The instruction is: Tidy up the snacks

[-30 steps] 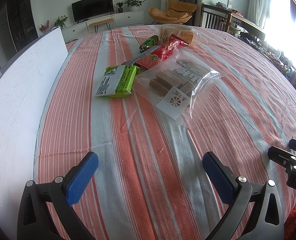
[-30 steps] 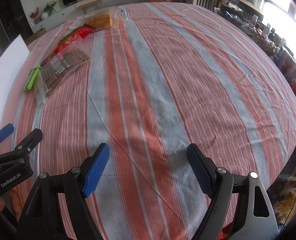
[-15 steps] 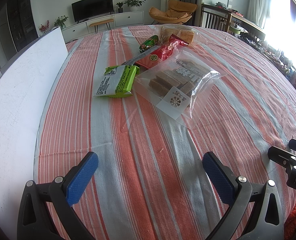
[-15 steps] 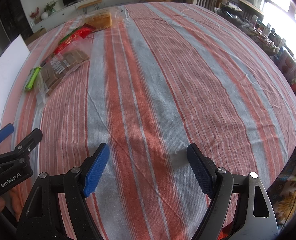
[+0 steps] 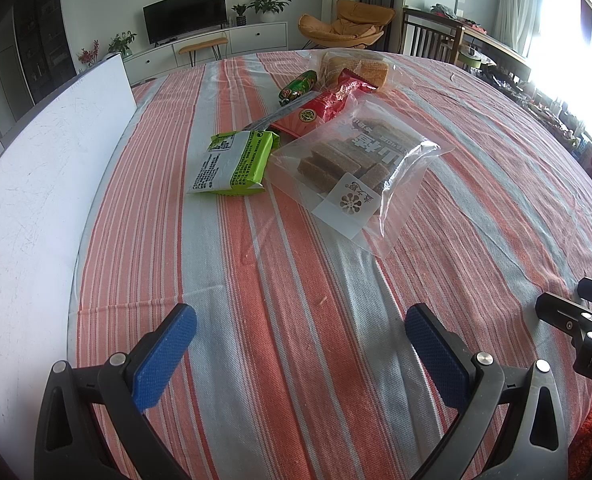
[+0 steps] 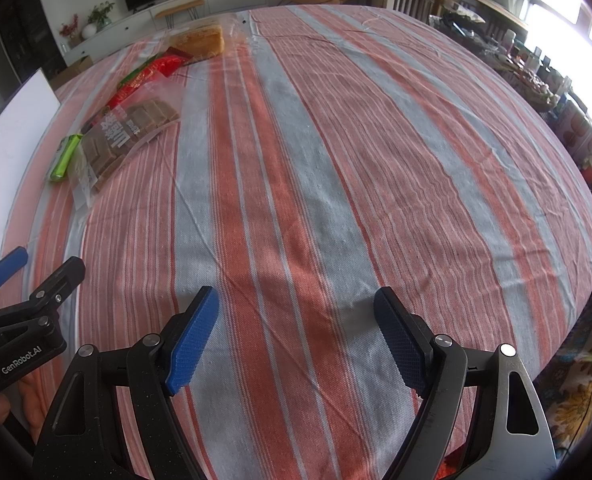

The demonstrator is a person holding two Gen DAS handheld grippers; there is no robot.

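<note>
A: Snacks sit bunched on the far left part of the striped tablecloth [image 5: 316,320], well ahead of both claws. Nearest of them is the green packet [image 5: 232,162], with the clear bag of brown bars [image 5: 356,164] just beside it on the right, its edge touching or overlapping the packet.

B: And beyond those?

A: A red packet [image 5: 328,106] partly under the clear bag's far edge, a small dark green wrapped piece [image 5: 298,86] to its far left, and a bag of golden cake [image 5: 360,70] farthest away. A white board [image 5: 36,184] runs along the table's left edge.

B: Which claw is better placed?

A: By my reading, the left gripper [image 5: 300,354]. In its own view the pile lies straight ahead and slightly right of centre. From the right gripper [image 6: 296,340] the same pile is far off to the left, with bare cloth ahead.

B: Their state?

A: Both released, jaws spread wide, nothing between the blue pads, hovering above the cloth near the table's near edge.

B: How does the green packet lie?

A: Its long axis runs roughly near-to-far, leaning slightly right. I'd guess a grasp across its short width would suit, coming in from the near end. The clear bag is slack and glossy, so it may slip or crumple.
</note>
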